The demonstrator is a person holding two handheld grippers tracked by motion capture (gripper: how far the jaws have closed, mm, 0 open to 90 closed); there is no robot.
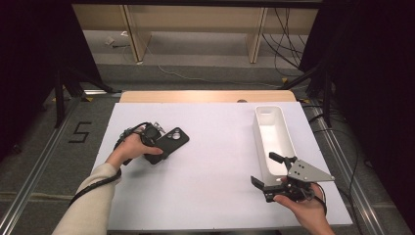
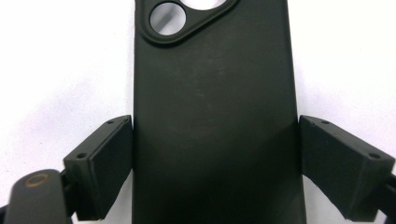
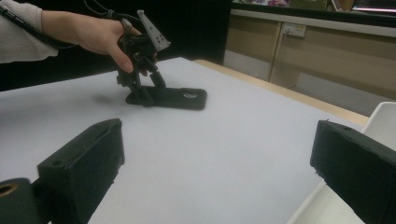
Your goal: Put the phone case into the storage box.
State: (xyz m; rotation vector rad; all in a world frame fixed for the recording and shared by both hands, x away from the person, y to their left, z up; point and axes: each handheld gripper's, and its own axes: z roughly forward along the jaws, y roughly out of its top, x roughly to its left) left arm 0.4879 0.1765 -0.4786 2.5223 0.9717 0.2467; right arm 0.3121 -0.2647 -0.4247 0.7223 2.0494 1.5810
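On the white counter (image 1: 215, 161), seen from above, one long white tray (image 1: 272, 139) is found at three o'clock and one black phone case (image 1: 169, 143) at nine o'clock, lying flat and well apart from the tray. The case is bracketed by the left tool (image 2: 215, 154), whose jaws are set against its long edges without lifting it; the grasp is judged just made, any carrying still left. The right tool (image 1: 275, 172) is held open and empty beside the tray's near end.
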